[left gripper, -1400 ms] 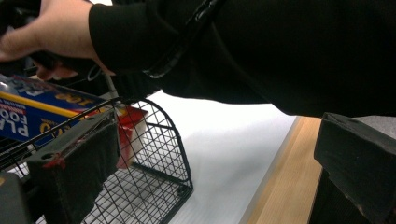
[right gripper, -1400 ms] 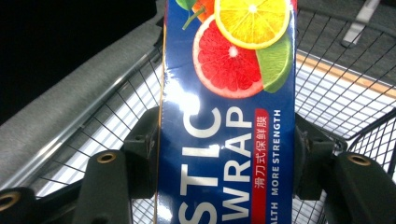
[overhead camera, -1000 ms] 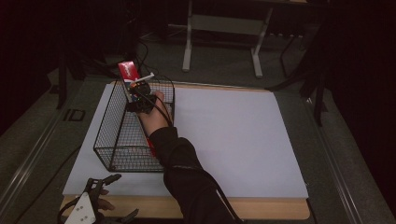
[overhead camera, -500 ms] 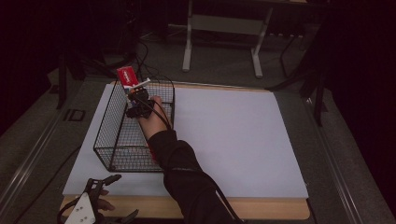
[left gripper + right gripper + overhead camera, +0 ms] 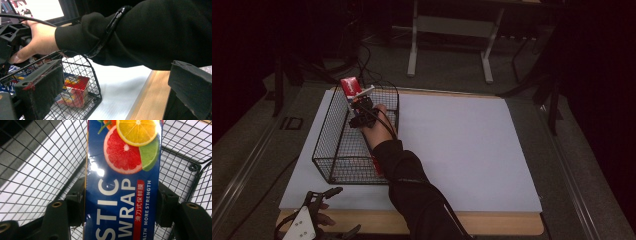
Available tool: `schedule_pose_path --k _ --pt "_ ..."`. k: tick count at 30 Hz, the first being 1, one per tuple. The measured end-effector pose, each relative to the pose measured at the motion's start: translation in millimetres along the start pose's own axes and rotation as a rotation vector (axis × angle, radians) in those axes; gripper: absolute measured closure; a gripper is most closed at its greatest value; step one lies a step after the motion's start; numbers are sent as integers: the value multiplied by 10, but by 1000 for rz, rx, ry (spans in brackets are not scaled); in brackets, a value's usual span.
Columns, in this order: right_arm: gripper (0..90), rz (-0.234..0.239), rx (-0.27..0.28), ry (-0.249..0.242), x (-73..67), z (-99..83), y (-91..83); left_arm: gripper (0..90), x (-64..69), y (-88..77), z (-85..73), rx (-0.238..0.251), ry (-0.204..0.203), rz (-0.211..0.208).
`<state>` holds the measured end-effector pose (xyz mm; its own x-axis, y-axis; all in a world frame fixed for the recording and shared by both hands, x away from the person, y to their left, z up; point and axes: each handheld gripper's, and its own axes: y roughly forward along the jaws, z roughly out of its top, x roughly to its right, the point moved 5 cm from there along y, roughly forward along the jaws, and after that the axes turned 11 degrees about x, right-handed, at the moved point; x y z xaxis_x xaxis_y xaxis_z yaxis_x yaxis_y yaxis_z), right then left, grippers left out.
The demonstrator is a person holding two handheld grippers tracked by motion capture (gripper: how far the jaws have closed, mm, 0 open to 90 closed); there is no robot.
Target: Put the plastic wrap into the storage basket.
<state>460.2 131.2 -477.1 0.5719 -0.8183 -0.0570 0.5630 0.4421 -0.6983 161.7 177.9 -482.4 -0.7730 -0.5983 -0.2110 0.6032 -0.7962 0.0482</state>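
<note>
My right gripper [image 5: 358,100] is shut on a plastic wrap box [image 5: 349,86], held over the far end of a black wire basket [image 5: 328,145]. In the right gripper view the box [image 5: 122,170] is blue with citrus fruit and white letters. It stands lengthwise between the two jaws of the right gripper [image 5: 120,206], with basket mesh [image 5: 32,175] behind it. My left gripper [image 5: 343,212] rests open at the table's near left edge. The left gripper [image 5: 115,82] holds nothing and faces the basket's near corner [image 5: 92,85].
A red and yellow box [image 5: 75,91] lies inside the basket at its near right corner. The basket sits on the left part of a white mat [image 5: 462,145]. A wooden table edge [image 5: 492,222] runs along the front. The person's right sleeve [image 5: 412,190] crosses the near side.
The right gripper has brought the plastic wrap box down a little toward the basket's far end. The left gripper has stayed put.
</note>
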Motion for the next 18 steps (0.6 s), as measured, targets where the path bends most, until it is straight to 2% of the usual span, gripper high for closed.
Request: schedule_pose_path --k 5,7,18 --pt "390 -10 -23 -18 -6 -16 30 9 -13 17 -36 -34 13 15" --pt "390 -2 -37 -34 -34 -22 40 9 -15 19 -35 -33 8 14" --pt "362 18 -39 -26 -15 -12 49 9 -19 22 -35 -29 1 10"
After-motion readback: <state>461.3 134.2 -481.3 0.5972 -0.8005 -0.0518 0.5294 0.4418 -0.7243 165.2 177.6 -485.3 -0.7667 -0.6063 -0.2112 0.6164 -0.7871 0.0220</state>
